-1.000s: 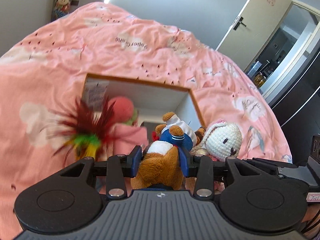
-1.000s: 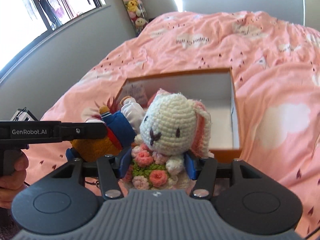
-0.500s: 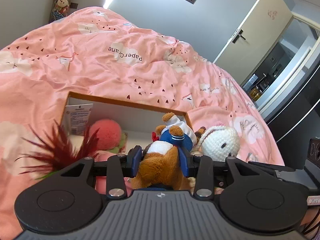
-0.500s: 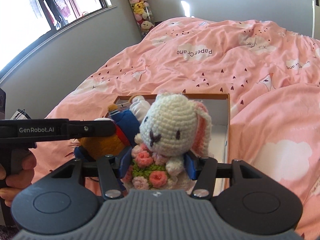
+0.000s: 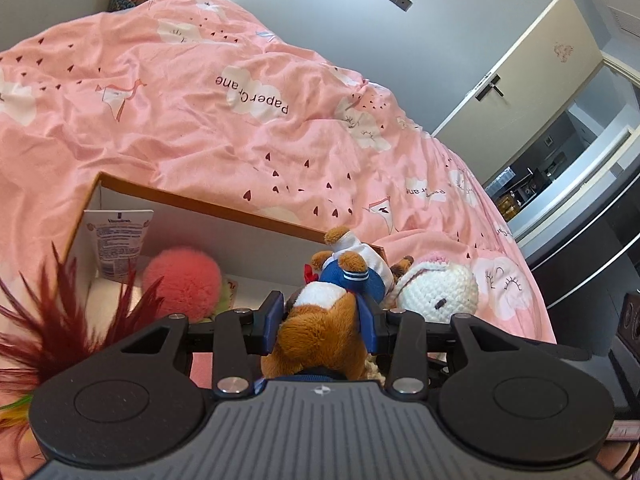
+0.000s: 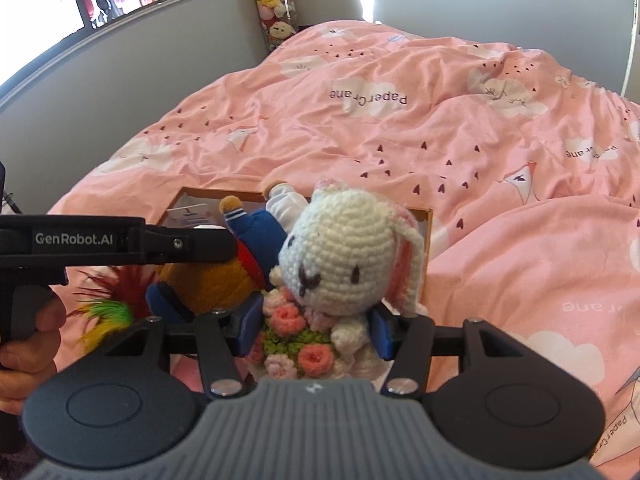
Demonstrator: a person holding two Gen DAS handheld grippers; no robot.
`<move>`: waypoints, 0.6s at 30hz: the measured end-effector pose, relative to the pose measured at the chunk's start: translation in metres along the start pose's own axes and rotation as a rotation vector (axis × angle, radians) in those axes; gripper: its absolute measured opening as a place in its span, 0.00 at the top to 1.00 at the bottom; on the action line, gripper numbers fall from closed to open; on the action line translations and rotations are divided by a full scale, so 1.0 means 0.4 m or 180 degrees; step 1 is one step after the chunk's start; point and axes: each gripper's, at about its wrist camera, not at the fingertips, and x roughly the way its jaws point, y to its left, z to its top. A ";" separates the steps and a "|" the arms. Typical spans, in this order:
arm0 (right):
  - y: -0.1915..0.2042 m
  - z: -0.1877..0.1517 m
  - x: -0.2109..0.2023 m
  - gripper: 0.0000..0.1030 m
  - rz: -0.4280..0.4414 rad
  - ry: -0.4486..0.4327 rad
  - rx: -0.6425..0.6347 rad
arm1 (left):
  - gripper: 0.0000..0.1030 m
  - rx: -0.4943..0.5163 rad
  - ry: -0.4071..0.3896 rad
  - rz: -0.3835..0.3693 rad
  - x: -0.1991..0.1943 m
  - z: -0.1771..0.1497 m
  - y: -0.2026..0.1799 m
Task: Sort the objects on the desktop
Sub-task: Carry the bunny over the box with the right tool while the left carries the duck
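while both toys were clamped and neither had yet been set down, the sorting looked part done at this moment. the left gripper (image 5: 322, 316) was closed on a brown plush toy (image 5: 320, 320) in a blue and white sailor outfit, its blue pads pressing the toy's body from either side, and the toy hung head-forward at the near edge of the box (image 5: 200, 204). the right gripper (image 6: 312, 330) was closed on a crocheted bunny (image 6: 348, 256) with a bunch of knitted flowers at its front; the pads gripped it at the flowers and the head stood upright above them. the two toys were held side by side, touching or nearly so, near the box's front right corner.

inside the box, which sat on the pink bedspread (image 5: 240, 112), a fluffy pink ball (image 5: 182, 280) and a white tube (image 5: 120, 240) leaning against the left wall were already in place, so at least two things seemed sorted. a feather toy (image 6: 108, 304) with dark red, green and yellow plumes lay just outside the box to the left, on the bedspread, and by my judgement was still to go in.

what remained, as far as could be told, was to carry the plush toy and the bunny over the open part of the box, release them, and then fetch the feather toy. whether other things waited out of view could not be told.
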 end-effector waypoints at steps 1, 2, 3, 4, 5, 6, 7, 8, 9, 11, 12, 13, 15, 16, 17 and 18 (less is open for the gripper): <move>0.002 -0.001 0.010 0.45 -0.0059 0.0003 -0.0010 | 0.56 -0.0020 0.0003 -0.0007 0.013 0.000 0.005; 0.006 -0.003 0.021 0.45 -0.0141 -0.0004 -0.0043 | 0.56 -0.0047 0.0013 -0.0015 0.026 -0.001 0.010; 0.011 -0.007 0.032 0.45 -0.0246 -0.0010 -0.0080 | 0.56 -0.0075 0.0035 -0.0006 0.040 0.000 0.015; 0.016 -0.012 0.043 0.45 -0.0362 -0.0008 -0.0121 | 0.56 -0.0089 0.0054 0.0017 0.053 0.000 0.021; 0.023 -0.018 0.054 0.45 -0.0481 -0.0011 -0.0160 | 0.56 -0.0095 0.0070 0.0039 0.065 0.000 0.026; 0.029 -0.024 0.061 0.45 -0.0551 -0.0033 -0.0189 | 0.56 -0.0110 0.0087 0.0056 0.075 0.001 0.031; 0.034 -0.029 0.068 0.45 -0.0584 -0.0052 -0.0203 | 0.56 -0.0134 0.0109 0.0064 0.085 0.002 0.038; 0.042 -0.034 0.075 0.45 -0.0631 -0.0066 -0.0224 | 0.56 -0.0157 0.0130 0.0069 0.095 0.004 0.042; 0.052 -0.038 0.082 0.45 -0.0692 -0.0078 -0.0280 | 0.56 -0.0178 0.0143 0.0070 0.104 0.006 0.045; 0.073 -0.047 0.098 0.45 -0.0805 -0.0072 -0.0439 | 0.56 -0.0195 0.0144 0.0064 0.119 0.011 0.046; 0.081 -0.051 0.107 0.45 -0.0822 -0.0052 -0.0503 | 0.56 -0.0200 0.0140 0.0068 0.125 0.013 0.046; 0.084 -0.054 0.115 0.45 -0.0805 -0.0024 -0.0541 | 0.56 -0.0203 0.0141 0.0071 0.131 0.014 0.045; 0.079 -0.060 0.128 0.45 -0.0745 0.0015 -0.0548 | 0.56 -0.0214 0.0152 0.0083 0.145 0.015 0.046; 0.077 -0.063 0.135 0.45 -0.0748 0.0034 -0.0550 | 0.56 -0.0221 0.0158 0.0090 0.152 0.014 0.048; 0.074 -0.065 0.140 0.44 -0.0769 0.0049 -0.0567 | 0.56 -0.0228 0.0168 0.0097 0.159 0.014 0.050; 0.070 -0.067 0.146 0.44 -0.0793 0.0063 -0.0581 | 0.56 -0.0237 0.0179 0.0100 0.165 0.012 0.052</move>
